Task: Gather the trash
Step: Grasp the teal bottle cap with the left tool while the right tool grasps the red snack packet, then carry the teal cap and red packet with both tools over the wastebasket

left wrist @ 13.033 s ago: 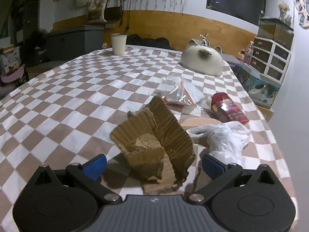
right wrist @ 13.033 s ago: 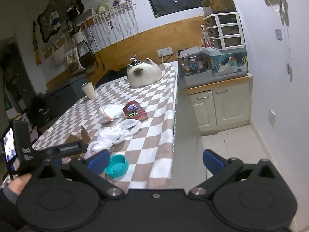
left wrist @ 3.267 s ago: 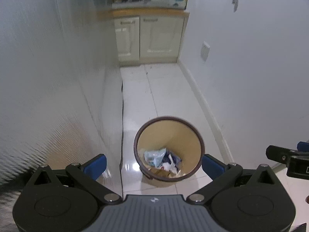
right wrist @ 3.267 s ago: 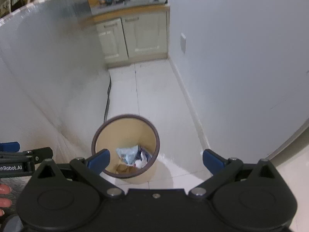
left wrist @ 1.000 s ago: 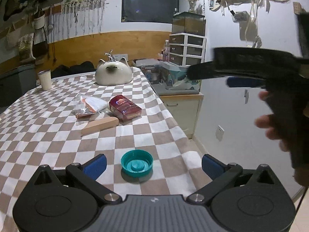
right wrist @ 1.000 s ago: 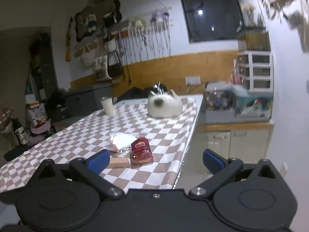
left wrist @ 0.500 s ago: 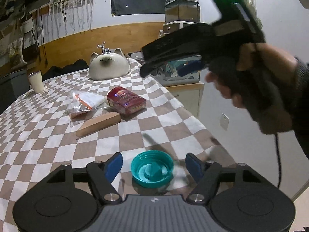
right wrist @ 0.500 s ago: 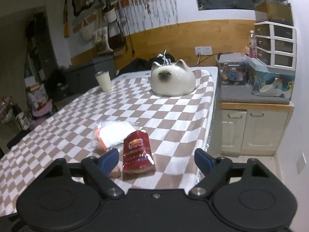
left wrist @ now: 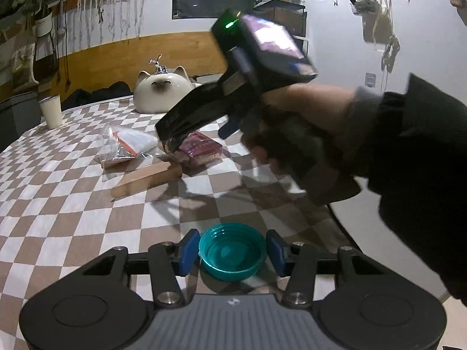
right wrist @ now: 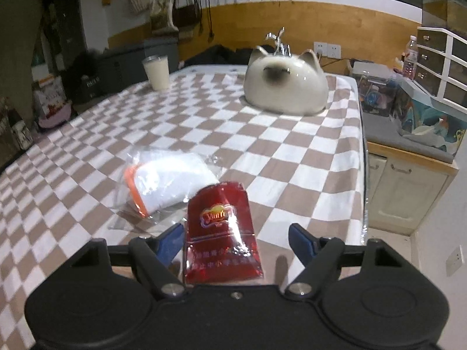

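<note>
While both hand-held grippers are down over the checked tabletop (right wrist: 292, 151), nothing looks lifted yet. The left hand-held gripper (left wrist: 232, 252) brackets the teal lid (left wrist: 232, 250) near the tabletop's right edge, blue pads close on either side; whether they touch it, I cannot tell. The right hand-held gripper (right wrist: 236, 240) stands spread around the red snack packet (right wrist: 221, 233), unclenched. The packet lies flat, long axis running away toward the cat-shaped dish (right wrist: 285, 86). Still left, I'd judge: lid, packet, the clear plastic bag (right wrist: 166, 180) and a wooden piece (left wrist: 146, 179).
</note>
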